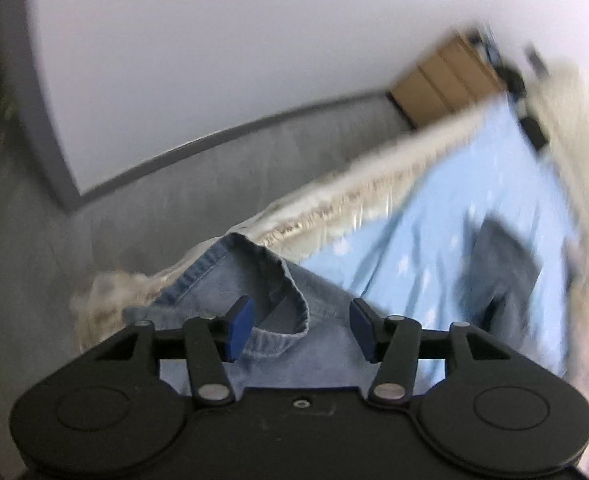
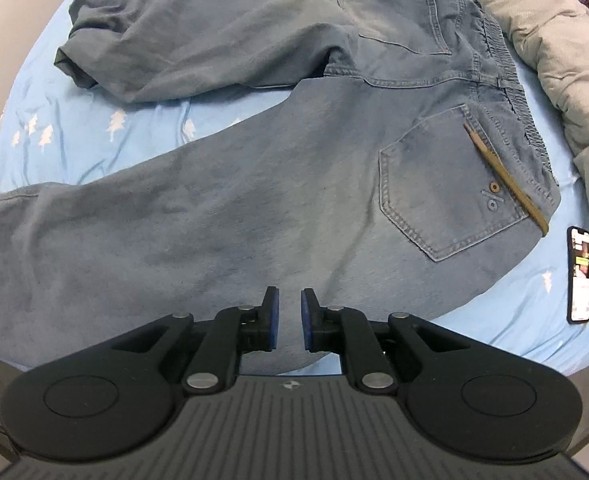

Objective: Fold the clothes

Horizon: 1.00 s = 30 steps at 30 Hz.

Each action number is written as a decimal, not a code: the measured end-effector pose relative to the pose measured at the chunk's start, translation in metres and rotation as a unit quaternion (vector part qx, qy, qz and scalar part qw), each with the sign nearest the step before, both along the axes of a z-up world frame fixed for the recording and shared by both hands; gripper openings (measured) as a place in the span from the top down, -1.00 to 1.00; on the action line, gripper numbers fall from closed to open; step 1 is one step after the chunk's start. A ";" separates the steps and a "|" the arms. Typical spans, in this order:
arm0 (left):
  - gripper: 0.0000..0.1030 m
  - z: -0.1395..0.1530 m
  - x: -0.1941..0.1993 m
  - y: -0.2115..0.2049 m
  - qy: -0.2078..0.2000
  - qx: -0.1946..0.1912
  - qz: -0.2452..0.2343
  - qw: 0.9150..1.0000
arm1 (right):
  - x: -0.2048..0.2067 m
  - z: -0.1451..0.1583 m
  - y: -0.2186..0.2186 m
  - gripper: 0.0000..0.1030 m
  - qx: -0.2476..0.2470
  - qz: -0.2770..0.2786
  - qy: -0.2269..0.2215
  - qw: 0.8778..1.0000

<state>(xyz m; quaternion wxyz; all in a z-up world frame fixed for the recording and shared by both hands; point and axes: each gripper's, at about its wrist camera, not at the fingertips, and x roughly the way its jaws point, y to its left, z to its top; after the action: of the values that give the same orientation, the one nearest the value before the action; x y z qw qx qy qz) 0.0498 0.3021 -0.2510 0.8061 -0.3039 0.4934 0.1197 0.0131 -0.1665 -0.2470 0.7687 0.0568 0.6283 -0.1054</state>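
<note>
The jeans [image 2: 278, 168] lie flat on the bed [image 2: 94, 132], back pockets up, long axis running from the waistband beside the quilt [image 2: 554, 48] out to the leg hems. The left gripper [image 1: 300, 330], fingers spread, empty, sits directly over one hem opening [image 1: 270, 280]. The right gripper [image 2: 290, 316], fingers narrowly parted, holding nothing, hovers over the thigh just below the pocket. The left gripper is judged nearer a graspable edge.

left gripper [image 1: 300, 330] fingers spread wide; right gripper [image 2: 290, 318] fingers nearly closed.
</note>
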 end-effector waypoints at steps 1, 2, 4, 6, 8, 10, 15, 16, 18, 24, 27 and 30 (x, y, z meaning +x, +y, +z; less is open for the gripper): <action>0.03 -0.008 0.007 -0.004 0.012 0.004 -0.020 1.000 | 0.000 0.001 0.003 0.81 -0.003 0.002 0.001 1.000; 0.03 -0.016 0.013 -0.007 0.024 0.006 -0.040 0.999 | 0.000 0.002 0.006 0.81 -0.005 0.005 0.001 1.000; 0.09 -0.030 0.021 -0.010 0.052 0.019 -0.068 0.996 | 0.001 0.001 0.011 0.81 -0.010 0.010 0.004 1.000; 0.20 -0.043 0.023 -0.008 0.075 0.035 -0.074 0.994 | 0.003 0.000 0.015 0.82 -0.013 0.010 0.009 1.000; 0.20 -0.057 0.022 0.001 0.093 0.041 -0.062 0.993 | 0.004 0.001 0.017 0.81 -0.013 0.008 0.014 1.000; 0.20 -0.070 0.023 0.011 0.112 0.036 -0.044 0.992 | 0.006 0.002 0.020 0.81 -0.011 0.007 0.019 1.000; 0.19 -0.087 0.023 0.036 0.153 0.030 -0.005 0.988 | 0.019 0.006 0.028 0.82 -0.010 0.004 0.015 1.000; 0.19 -0.087 0.022 0.040 0.159 0.027 0.001 0.987 | 0.022 0.007 0.030 0.82 -0.009 0.003 0.012 1.000; 0.20 -0.080 0.022 0.045 0.159 0.026 0.005 0.987 | 0.029 0.010 0.034 0.81 -0.005 0.004 0.006 1.000; 0.13 -0.033 0.024 0.049 0.129 0.031 0.013 0.991 | 0.047 0.016 0.050 0.82 0.001 0.029 -0.024 0.999; 0.04 -0.010 0.029 0.041 0.110 0.044 0.022 0.993 | 0.061 0.016 0.058 0.79 -0.002 0.053 -0.039 0.998; 0.00 0.010 0.038 0.026 0.098 0.059 0.023 0.993 | 0.087 0.009 0.068 0.45 -0.006 0.094 -0.058 0.994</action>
<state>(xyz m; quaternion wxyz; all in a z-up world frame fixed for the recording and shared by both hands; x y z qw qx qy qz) 0.0881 0.3279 -0.2415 0.7677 -0.2538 0.5547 0.1964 0.0998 -0.0988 -0.2377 0.8106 -0.0007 0.5847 -0.0327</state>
